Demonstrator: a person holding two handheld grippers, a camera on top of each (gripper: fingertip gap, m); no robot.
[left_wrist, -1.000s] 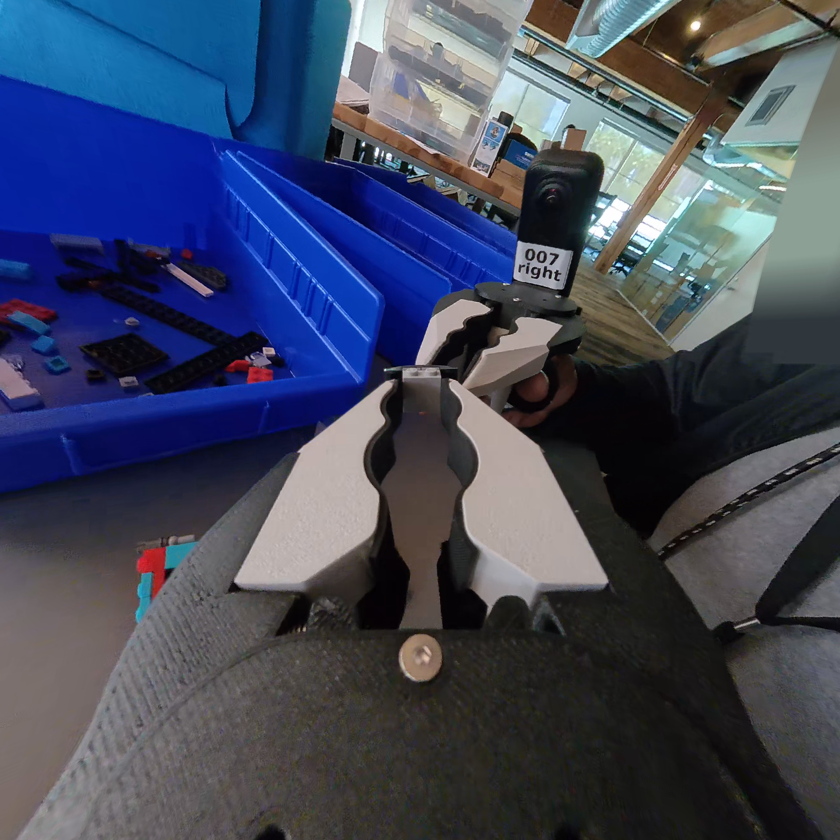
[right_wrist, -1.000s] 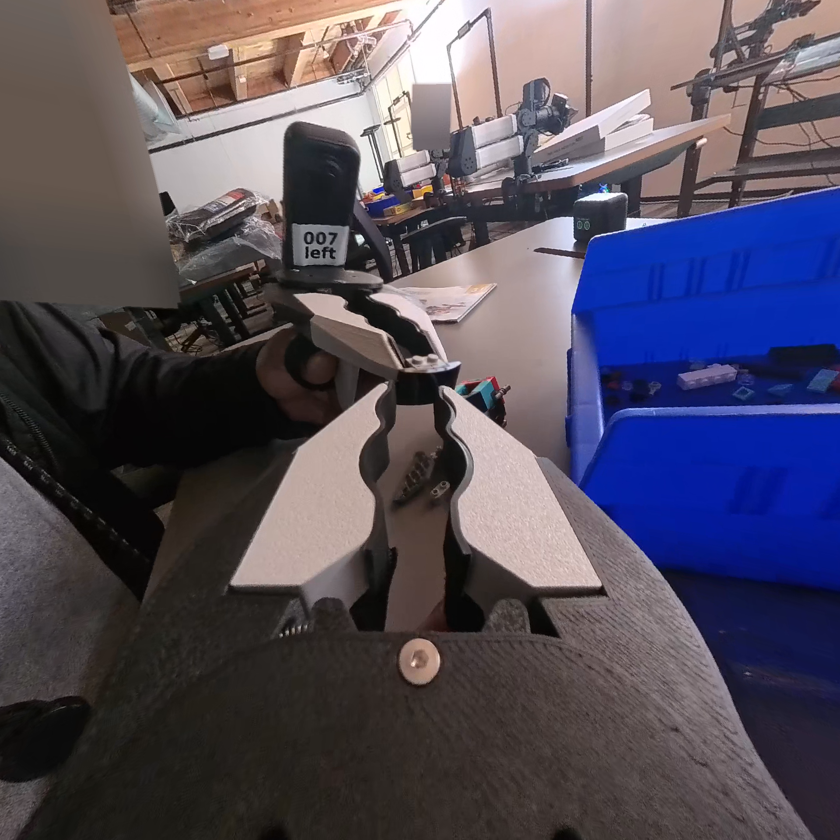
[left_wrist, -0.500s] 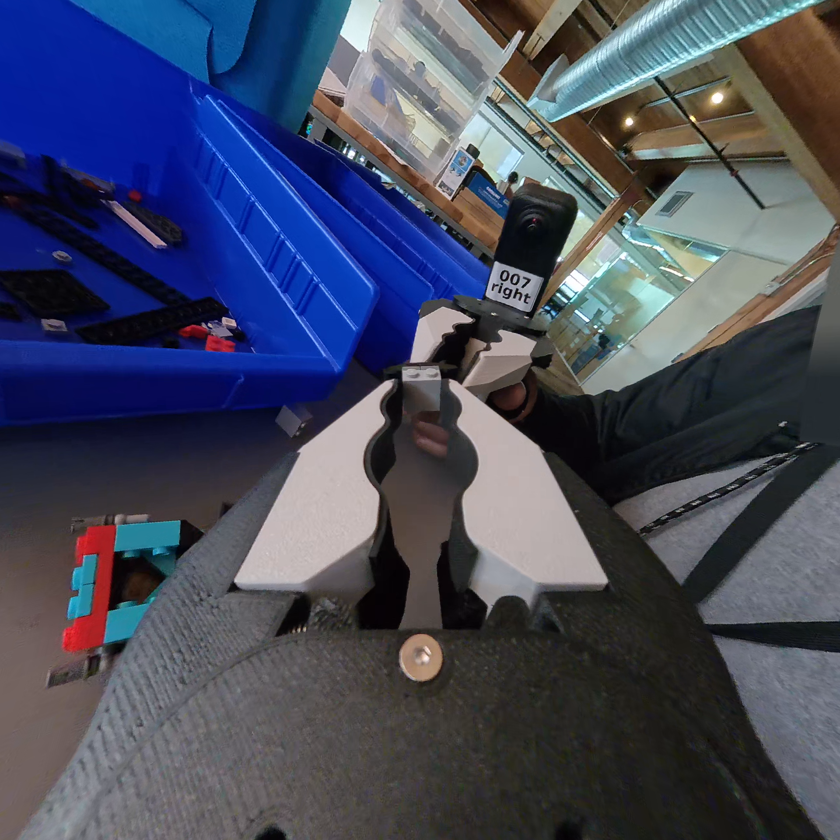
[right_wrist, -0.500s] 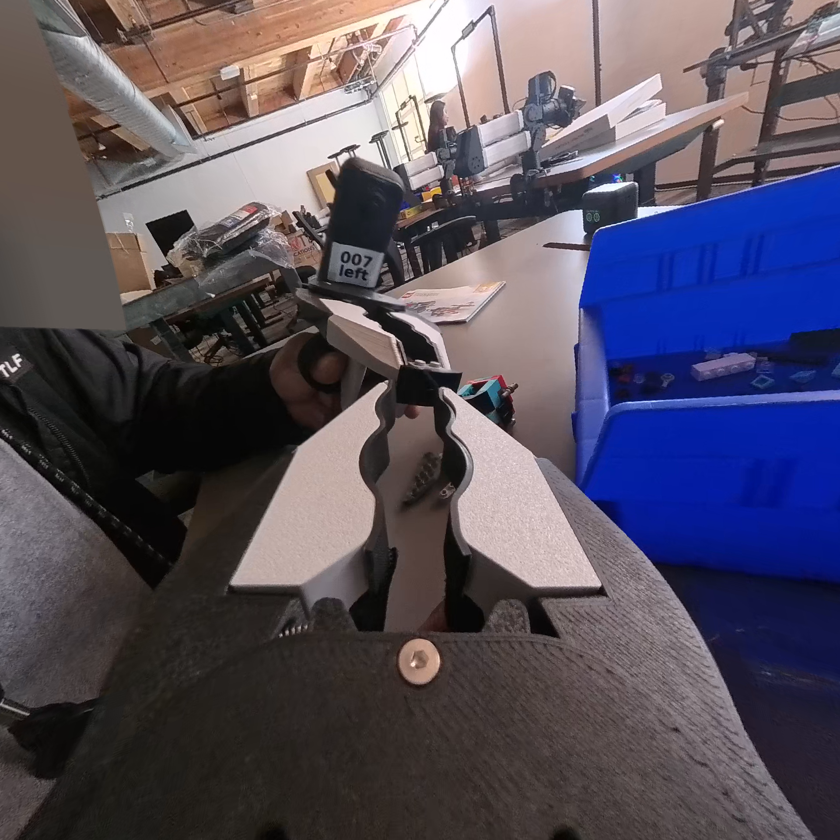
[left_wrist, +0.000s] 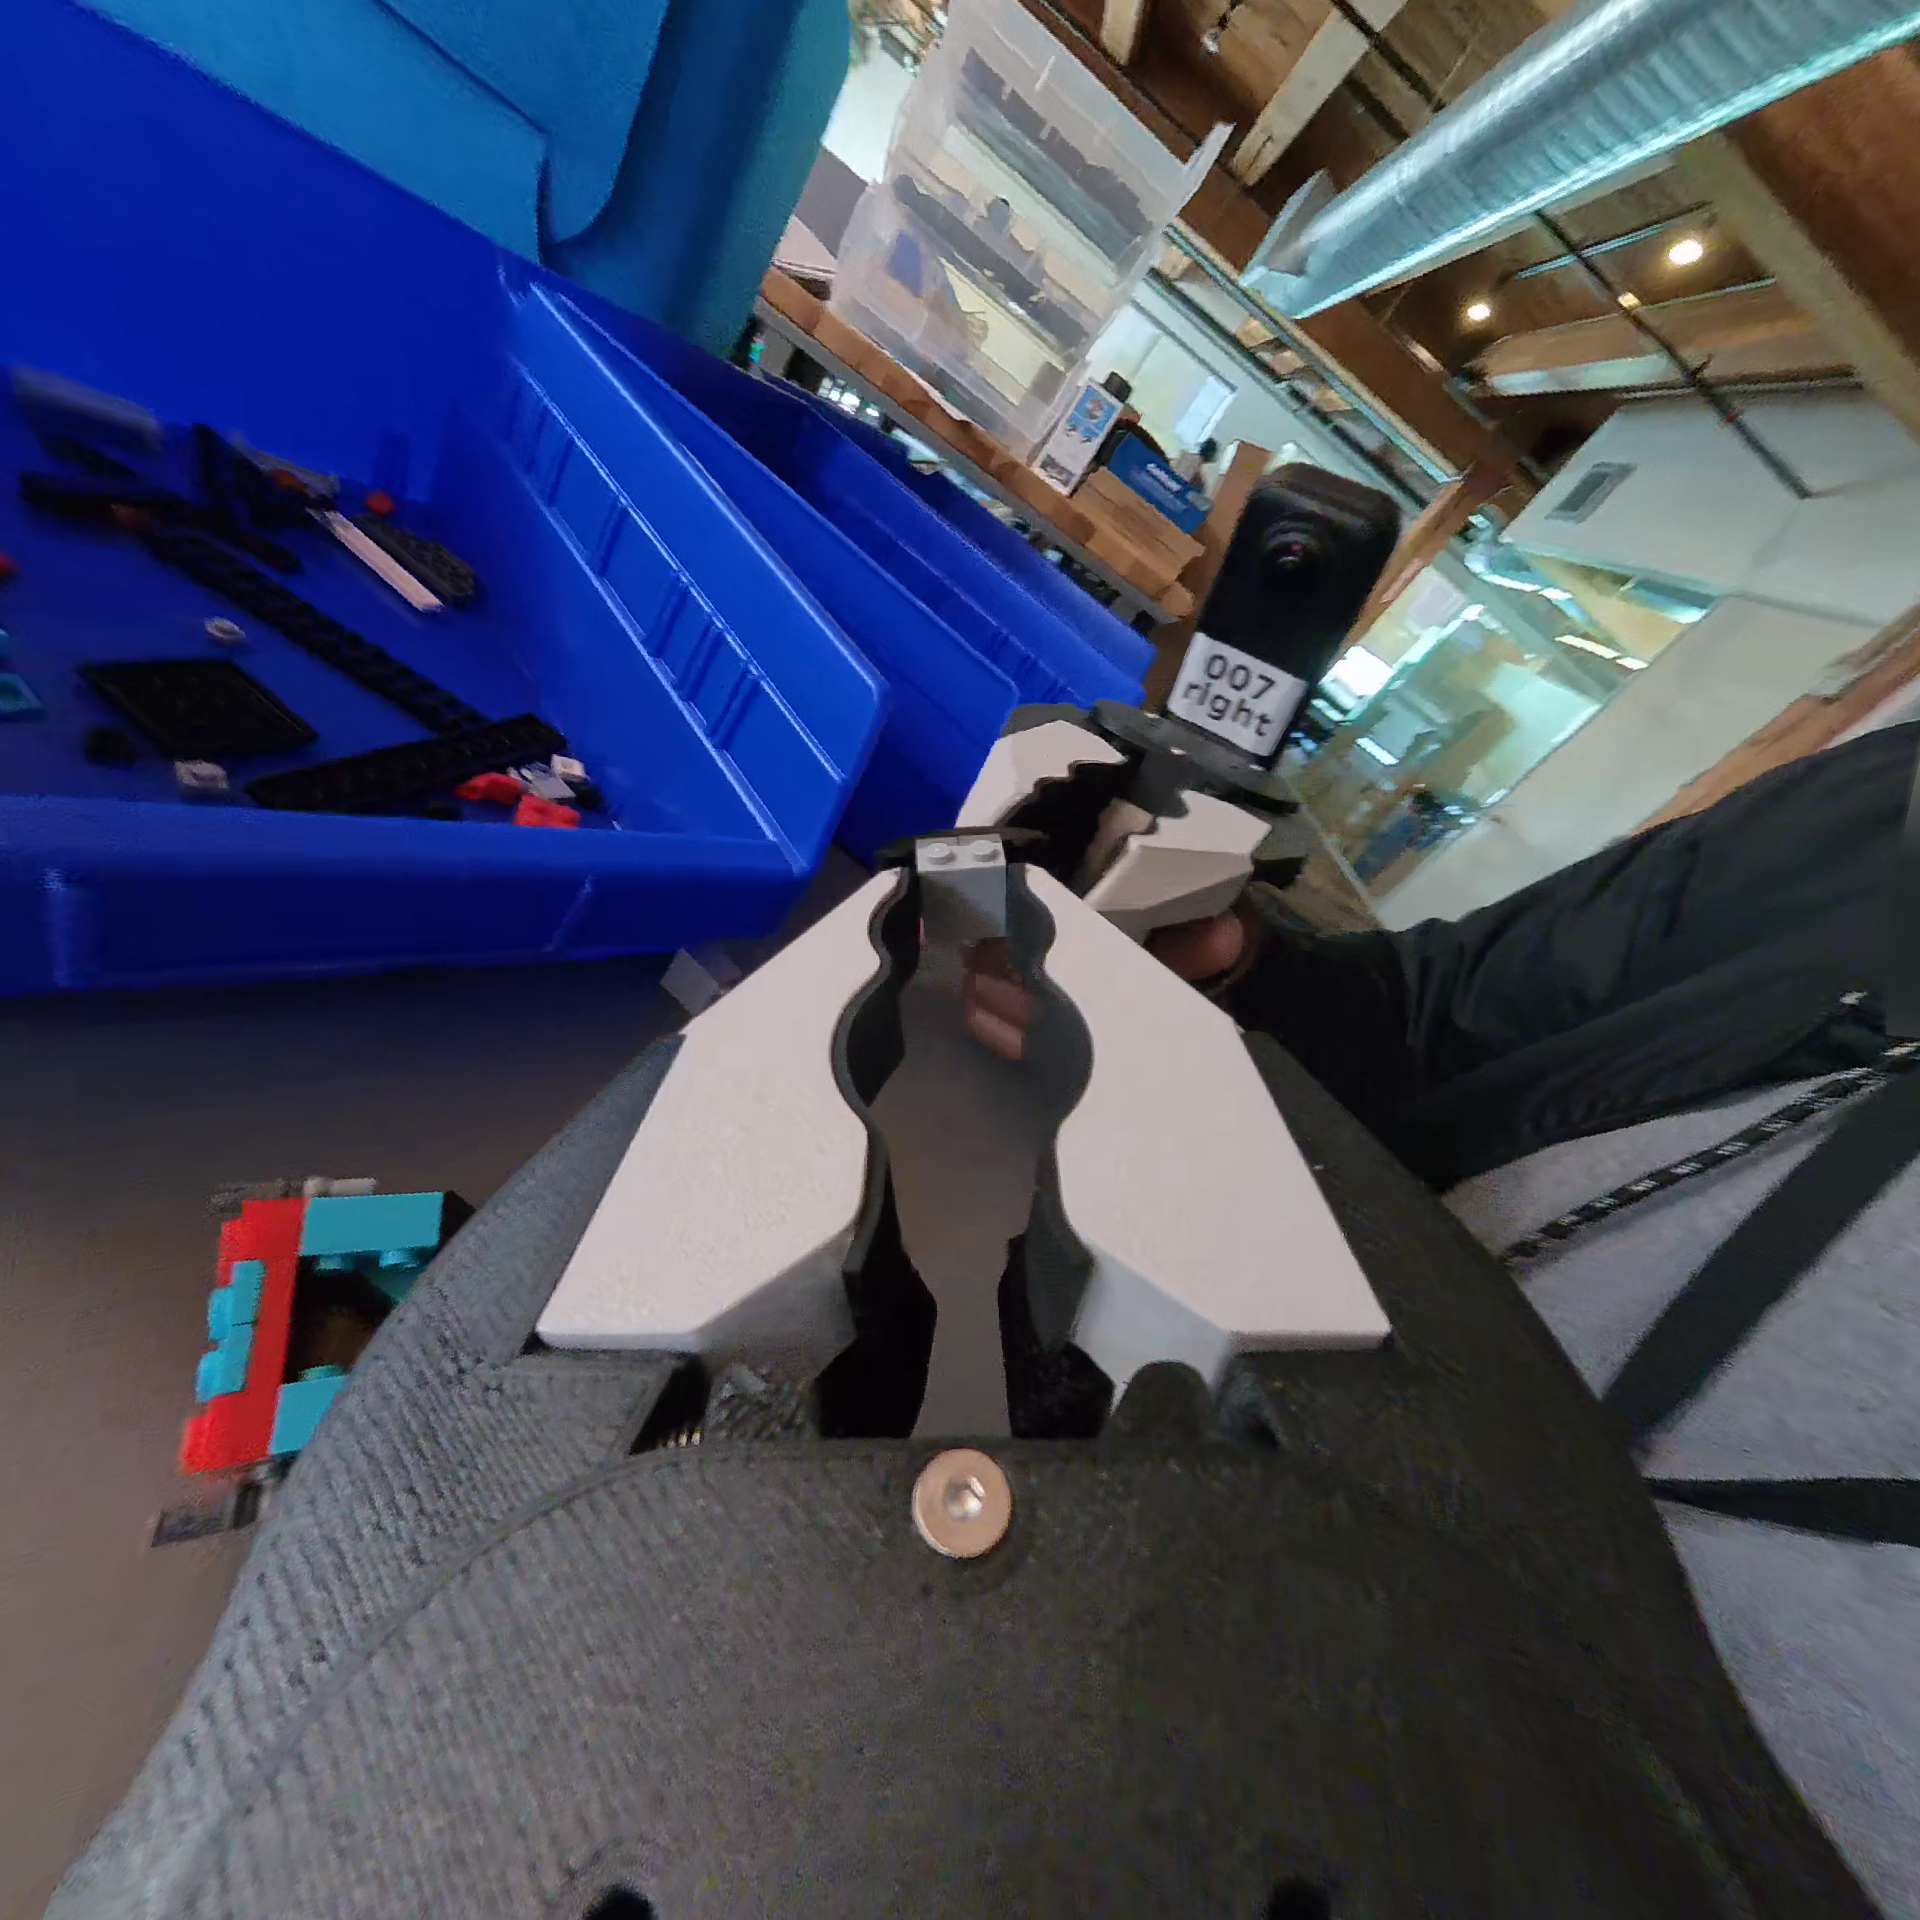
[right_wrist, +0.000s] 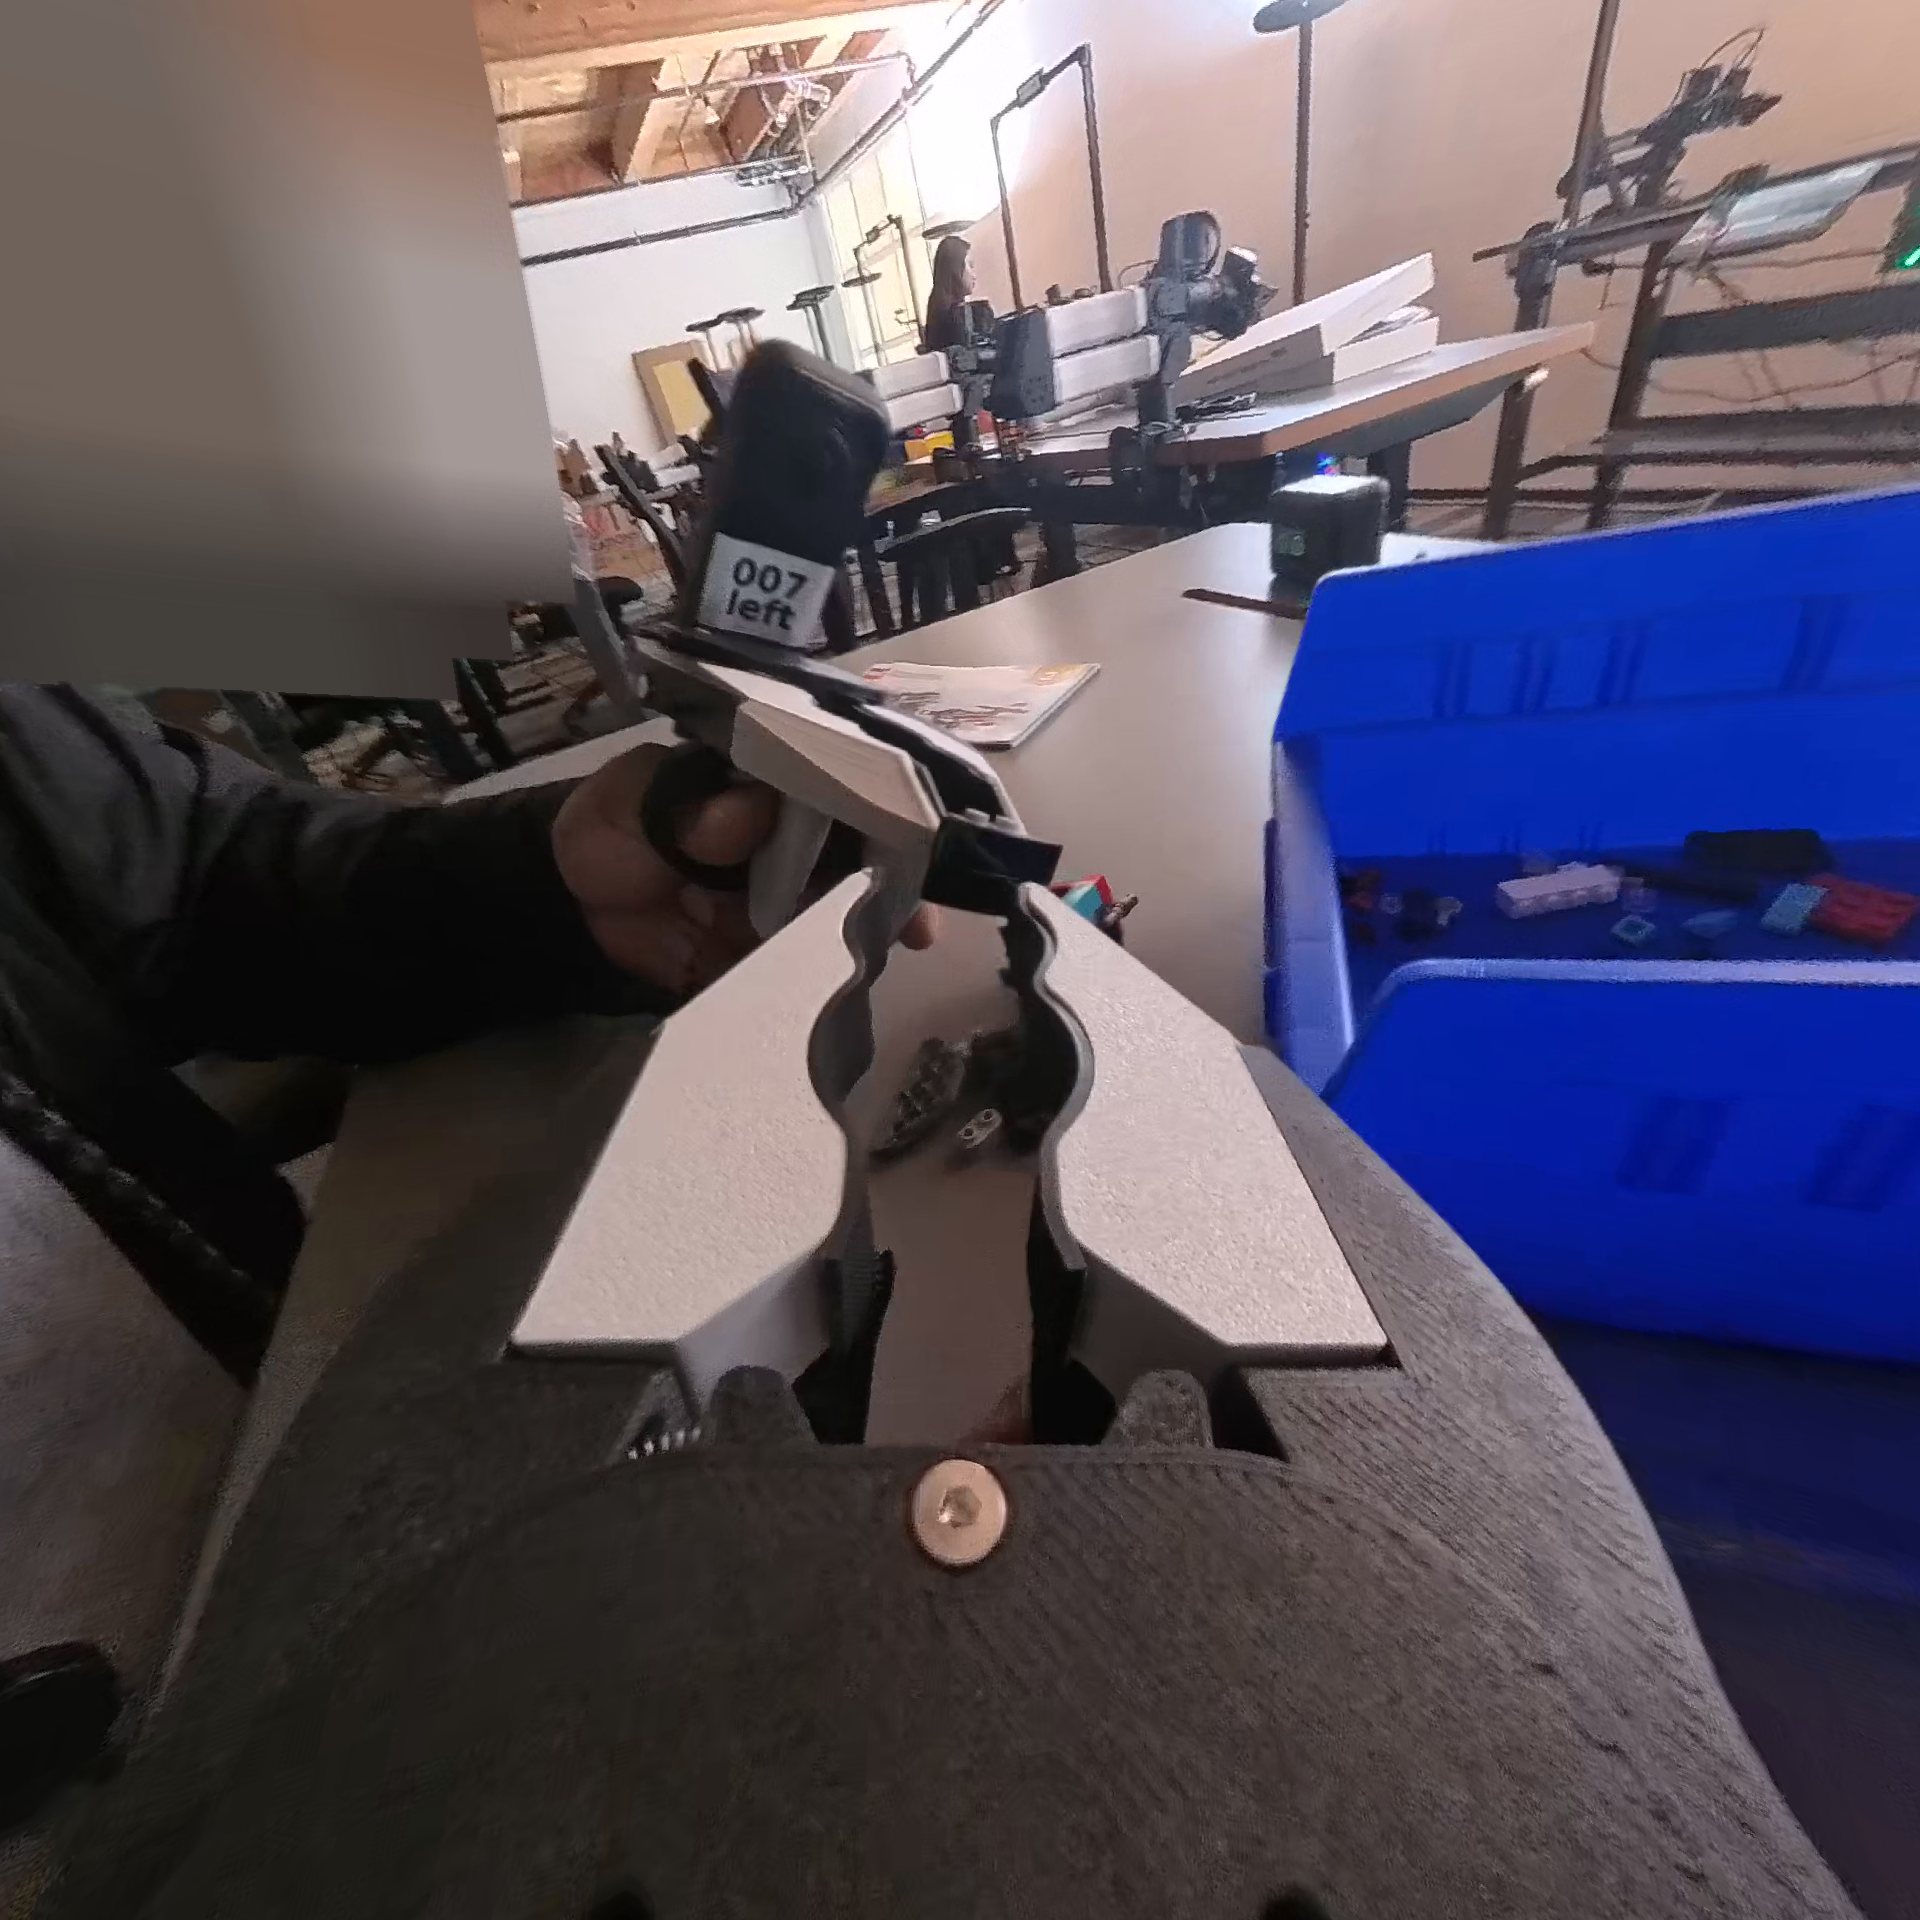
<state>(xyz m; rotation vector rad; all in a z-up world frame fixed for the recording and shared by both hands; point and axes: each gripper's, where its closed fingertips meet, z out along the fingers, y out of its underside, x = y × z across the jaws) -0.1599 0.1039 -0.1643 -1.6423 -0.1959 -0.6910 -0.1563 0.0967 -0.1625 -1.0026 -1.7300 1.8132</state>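
My left gripper (left_wrist: 961, 896) is shut on a small grey two-stud brick (left_wrist: 961, 883), with a black piece (left_wrist: 1013, 844) fixed at its far end. It is held above the grey table (left_wrist: 208, 1091). My right gripper (right_wrist: 943, 902) faces it tip to tip. Its jaws stand slightly apart around the black piece (right_wrist: 992, 862), which sits at the left gripper's tip (right_wrist: 935, 821). In the left wrist view the right gripper (left_wrist: 1101, 821) shows just beyond the brick, with a hand on it.
A red and teal brick assembly (left_wrist: 281, 1320) lies on the table and also shows in the right wrist view (right_wrist: 1086, 894). Blue bins (left_wrist: 416, 914) (right_wrist: 1662, 1143) hold several loose bricks. Small dark parts (right_wrist: 935, 1081), a grey brick (left_wrist: 696, 977) and a booklet (right_wrist: 977, 701) lie on the table. The tips of both grippers are at nearly the same place.
The right gripper's jaws have widened a little around the black piece. The left gripper has tilted and kept its hold on the grey brick. Both stay tip to tip.
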